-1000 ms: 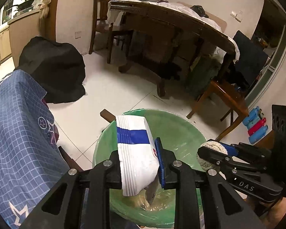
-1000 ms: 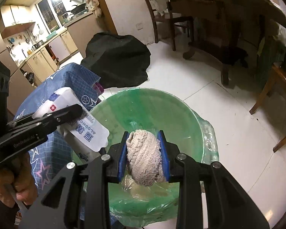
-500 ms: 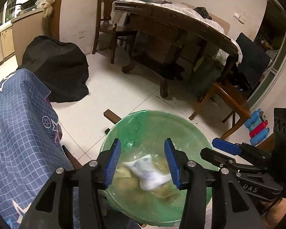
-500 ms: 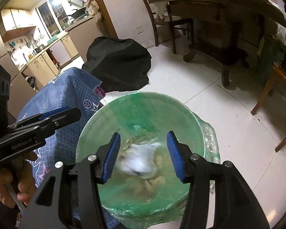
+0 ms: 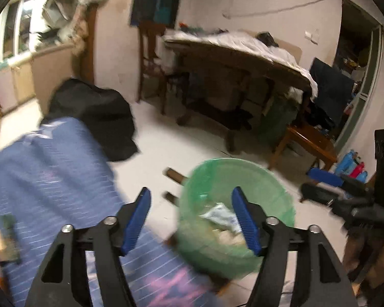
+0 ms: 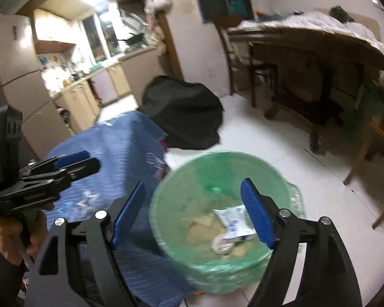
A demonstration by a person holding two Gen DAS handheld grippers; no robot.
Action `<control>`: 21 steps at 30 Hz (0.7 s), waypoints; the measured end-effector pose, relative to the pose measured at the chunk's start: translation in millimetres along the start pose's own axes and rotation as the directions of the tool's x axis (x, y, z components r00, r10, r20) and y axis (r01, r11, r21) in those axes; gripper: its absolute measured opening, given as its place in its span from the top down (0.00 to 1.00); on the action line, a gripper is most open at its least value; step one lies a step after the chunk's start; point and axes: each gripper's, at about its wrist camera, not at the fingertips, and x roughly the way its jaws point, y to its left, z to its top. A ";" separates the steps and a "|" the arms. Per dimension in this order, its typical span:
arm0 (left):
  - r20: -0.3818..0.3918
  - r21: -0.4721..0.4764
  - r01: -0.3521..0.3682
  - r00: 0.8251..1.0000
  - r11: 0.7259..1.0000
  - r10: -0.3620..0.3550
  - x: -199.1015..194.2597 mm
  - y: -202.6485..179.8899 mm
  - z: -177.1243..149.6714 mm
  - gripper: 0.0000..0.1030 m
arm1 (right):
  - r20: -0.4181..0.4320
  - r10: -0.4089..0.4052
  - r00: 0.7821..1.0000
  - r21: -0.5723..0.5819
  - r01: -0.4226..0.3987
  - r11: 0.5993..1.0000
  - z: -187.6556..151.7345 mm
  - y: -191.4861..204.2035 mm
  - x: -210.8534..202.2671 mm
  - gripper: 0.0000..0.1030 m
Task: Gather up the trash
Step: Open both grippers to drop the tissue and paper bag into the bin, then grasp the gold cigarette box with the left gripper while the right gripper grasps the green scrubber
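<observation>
White tiled floor (image 5: 166, 140) of a domestic room, with a kitchen counter and cupboards (image 6: 94, 89) at the far left and a long dark wooden desk (image 5: 233, 58) draped with white cloth against the back wall. A black covered mound (image 6: 184, 112) lies on the floor; nearer the cameras is a surface under a blue grid-patterned cloth (image 5: 51, 174). Beside that cloth stands a bin lined with a green bag (image 6: 181, 179).

The left hand-held gripper (image 5: 192, 220) points obliquely downward at the boundary between blue cloth and bin. Its jaws have just been opening and stand wide apart with nothing between the blue pads. The right hand-held gripper (image 6: 192, 212) is likewise angled down over the bin; its jaws have also just been opening and are wide, holding nothing. In the right wrist view, a hand (image 6: 5, 232) grips the handle of the left tool.

The trash lies inside the bin: a white sachet with blue print (image 6: 233, 220), and a pale wad (image 6: 220, 245) beside it among beige scraps. The sachet's lettering and the marking on the left tool's body are too blurred to read.
</observation>
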 end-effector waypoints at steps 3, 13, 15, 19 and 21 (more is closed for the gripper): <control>0.047 -0.019 -0.108 0.993 0.994 0.109 -63.3 57.0 -30.0 0.31 | 0.016 0.066 0.998 -0.021 -0.065 0.998 -8.9 25.9 -8.8 0.24; 0.043 -0.142 -0.452 0.886 0.881 0.462 -207.8 214.8 -140.0 0.29 | -0.082 0.243 0.967 -0.056 -0.248 0.967 -46.7 120.7 15.0 0.16; 0.051 -0.121 -0.489 0.866 0.864 0.497 -220.8 230.3 -145.2 0.28 | -0.106 0.262 0.959 -0.069 -0.270 0.960 -53.1 138.4 20.7 0.16; 0.064 -0.023 -0.468 0.881 0.883 0.468 -230.8 256.0 -146.0 0.18 | -0.140 0.299 0.944 -0.092 -0.313 0.945 -61.4 165.9 27.1 0.16; 0.028 0.020 -0.443 0.896 0.896 0.442 -219.8 267.5 -144.0 0.18 | -0.155 0.314 0.937 -0.085 -0.329 0.941 -64.7 175.9 31.5 0.16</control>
